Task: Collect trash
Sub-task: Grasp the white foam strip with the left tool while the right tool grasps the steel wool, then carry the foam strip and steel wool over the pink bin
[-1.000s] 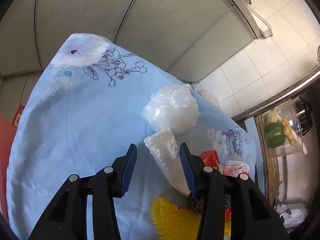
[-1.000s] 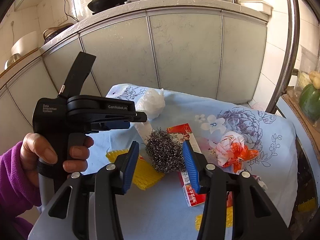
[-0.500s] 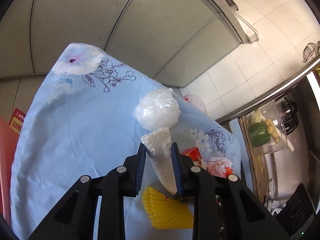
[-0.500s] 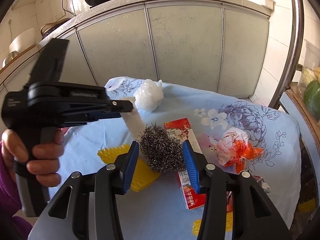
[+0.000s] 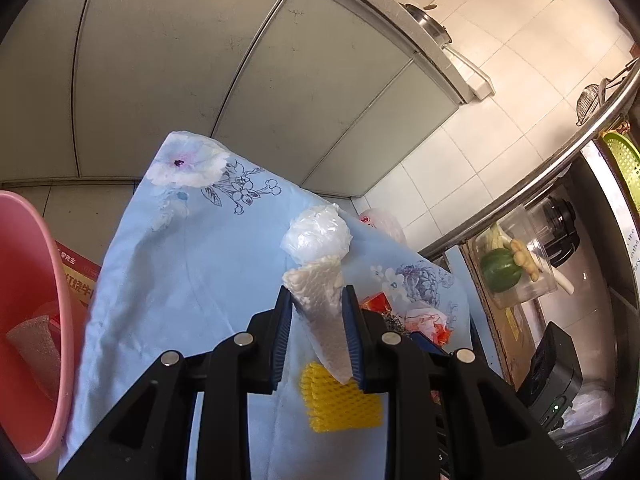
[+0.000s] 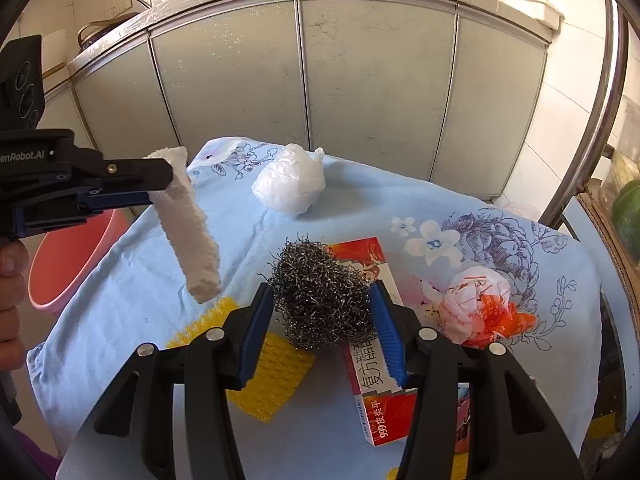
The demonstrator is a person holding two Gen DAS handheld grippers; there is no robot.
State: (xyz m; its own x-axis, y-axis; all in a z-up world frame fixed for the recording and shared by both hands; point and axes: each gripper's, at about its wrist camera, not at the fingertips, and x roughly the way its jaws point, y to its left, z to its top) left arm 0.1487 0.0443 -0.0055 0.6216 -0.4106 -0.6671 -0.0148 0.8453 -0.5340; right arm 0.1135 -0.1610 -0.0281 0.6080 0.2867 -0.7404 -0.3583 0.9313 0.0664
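My left gripper [image 5: 316,316] is shut on a white foam net sleeve [image 5: 320,300] and holds it in the air above the blue flowered tablecloth [image 5: 180,264]. In the right wrist view the sleeve [image 6: 188,232] hangs at a slant from that gripper [image 6: 160,178]. A steel wool ball [image 6: 320,300] lies partly on a red box [image 6: 374,384]. My right gripper [image 6: 320,292] straddles the ball with its jaws opening, and the blue pads stand right beside its two sides. A pink basin [image 5: 40,280] stands off the table's left side.
On the cloth lie a crumpled white plastic bag [image 6: 290,184], a yellow foam net [image 6: 268,376] and a white-and-orange wrapper [image 6: 480,308]. A piece of foam net [image 5: 36,348] rests in the basin. Grey cabinet doors [image 6: 360,80] stand behind the table. A metal rail [image 6: 592,112] runs along the right.
The left jaws closed on the white foam sleeve and lifted it off the cloth, bringing the pink basin into view. The right gripper sank closer around the steel wool, and its jaws spread slightly.
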